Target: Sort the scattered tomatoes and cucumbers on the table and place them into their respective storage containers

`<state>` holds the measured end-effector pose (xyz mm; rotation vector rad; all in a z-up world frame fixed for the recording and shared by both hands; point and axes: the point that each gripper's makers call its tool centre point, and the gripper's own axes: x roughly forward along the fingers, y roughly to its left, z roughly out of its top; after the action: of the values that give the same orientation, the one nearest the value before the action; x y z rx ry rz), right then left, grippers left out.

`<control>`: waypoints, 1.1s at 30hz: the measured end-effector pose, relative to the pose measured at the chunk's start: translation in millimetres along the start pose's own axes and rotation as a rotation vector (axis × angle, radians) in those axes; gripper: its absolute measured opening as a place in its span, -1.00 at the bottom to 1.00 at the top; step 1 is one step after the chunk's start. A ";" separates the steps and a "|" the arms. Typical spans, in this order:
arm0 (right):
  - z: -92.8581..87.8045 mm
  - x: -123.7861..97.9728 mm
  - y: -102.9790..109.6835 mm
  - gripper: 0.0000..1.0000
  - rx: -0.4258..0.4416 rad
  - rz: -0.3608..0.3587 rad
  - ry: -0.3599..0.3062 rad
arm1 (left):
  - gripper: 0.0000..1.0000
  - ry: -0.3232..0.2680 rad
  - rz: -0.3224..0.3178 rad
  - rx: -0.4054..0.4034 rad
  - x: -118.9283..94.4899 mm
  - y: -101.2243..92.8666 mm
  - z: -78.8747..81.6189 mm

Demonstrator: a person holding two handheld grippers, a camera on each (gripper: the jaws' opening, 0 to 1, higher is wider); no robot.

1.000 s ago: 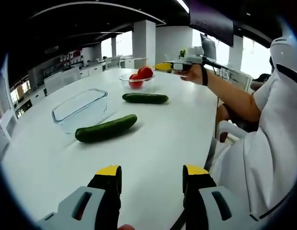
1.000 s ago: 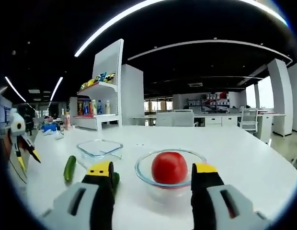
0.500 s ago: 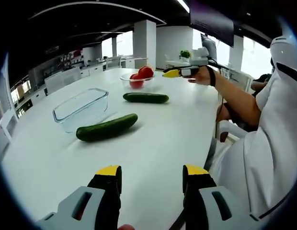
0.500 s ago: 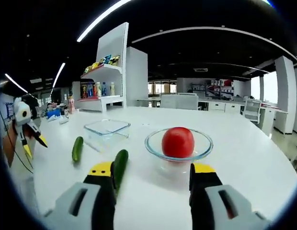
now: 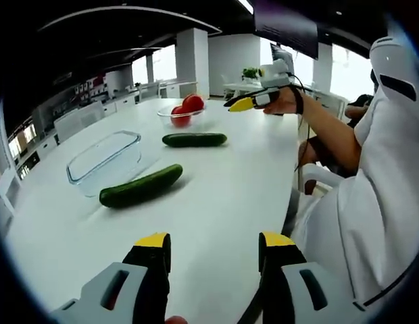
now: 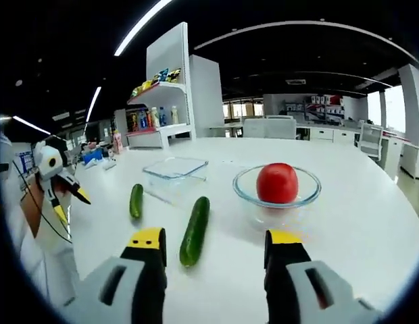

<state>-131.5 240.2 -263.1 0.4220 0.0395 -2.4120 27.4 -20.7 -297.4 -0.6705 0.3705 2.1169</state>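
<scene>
1. In the left gripper view, the left gripper (image 5: 214,251) rose from the bottom of the frame, its yellow-tipped jaws apart with nothing between them, over the white table (image 5: 216,196).
2. Left of centre lay the nearer cucumber (image 5: 141,187), just beside the empty rectangular glass container (image 5: 103,159) at the left.
3. Above centre, the second cucumber (image 5: 194,140) lay flat, and behind it the round glass bowl (image 5: 180,116) held red tomatoes (image 5: 186,106).
4. At upper right, a hand held the right gripper (image 5: 240,103) above the table, its jaws apart.
5. In the right gripper view, the right gripper's (image 6: 214,245) jaws stood apart and empty at the bottom; one cucumber (image 6: 195,229) lay just past the left jaw, another (image 6: 136,200) further left.
6. Beyond, the bowl (image 6: 276,194) with a tomato (image 6: 277,182) sat right of centre, the rectangular container (image 6: 176,174) left of it.
</scene>
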 end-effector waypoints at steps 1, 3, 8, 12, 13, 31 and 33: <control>-0.3 -0.8 3.2 0.13 -0.010 0.011 0.004 | 0.05 0.003 -0.006 0.005 0.3 -1.6 -0.2; -4.0 -2.9 9.0 0.13 -0.049 0.028 0.033 | 0.05 0.006 -0.015 0.017 0.8 -3.7 -0.4; -6.6 -6.4 19.3 0.15 -0.102 0.043 0.062 | 0.05 0.016 -0.011 0.037 2.4 -2.6 -1.8; -8.3 -6.6 22.7 0.15 -0.115 0.049 0.069 | 0.05 0.015 -0.007 0.037 3.0 -0.7 -0.2; -8.8 -6.8 22.5 0.15 -0.120 0.046 0.072 | 0.05 0.016 -0.007 0.041 2.8 -0.3 0.2; -8.5 -7.8 17.5 0.15 -0.141 0.015 0.042 | 0.01 0.023 0.072 0.074 5.0 40.9 13.7; -6.8 -7.0 15.1 0.14 -0.143 0.001 0.035 | 0.01 0.020 0.082 0.076 5.4 45.9 16.6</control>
<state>-114.9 233.9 -266.1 0.3978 0.2253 -2.3822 -17.9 -36.0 -286.1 -0.6420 0.4949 2.1635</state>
